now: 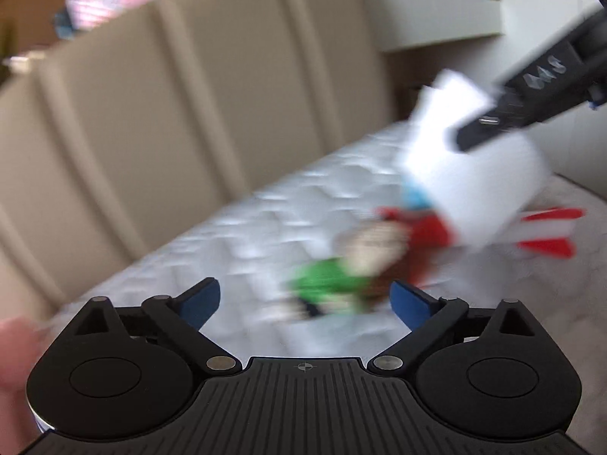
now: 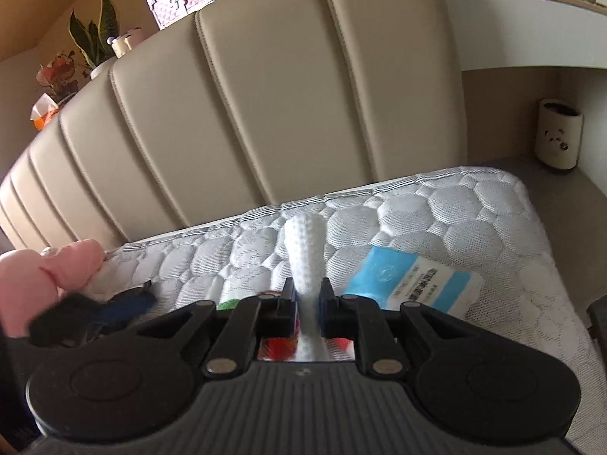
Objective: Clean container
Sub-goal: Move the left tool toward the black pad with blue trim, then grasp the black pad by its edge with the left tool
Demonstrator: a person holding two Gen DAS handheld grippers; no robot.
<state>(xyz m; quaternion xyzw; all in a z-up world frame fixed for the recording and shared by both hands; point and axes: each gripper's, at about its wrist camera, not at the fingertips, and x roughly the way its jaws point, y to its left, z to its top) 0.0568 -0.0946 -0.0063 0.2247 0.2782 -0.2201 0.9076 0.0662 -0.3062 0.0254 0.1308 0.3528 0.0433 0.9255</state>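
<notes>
Right claw (image 2: 307, 303) clamped on white wipe (image 2: 305, 250), held above bed (image 2: 474, 204). Left claw (image 1: 305, 299) apart, empty. Blurred red-green container (image 1: 364, 261) lying on bed, near left claw. Judged light, slippery; best gripped across its body.

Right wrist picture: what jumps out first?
The dimpled white wipe stands out, pinched between the right gripper's blue-padded fingers over the quilted white mattress. Beside it, to the right, lies a blue-and-white wipe packet. The padded beige headboard fills the back.
</notes>
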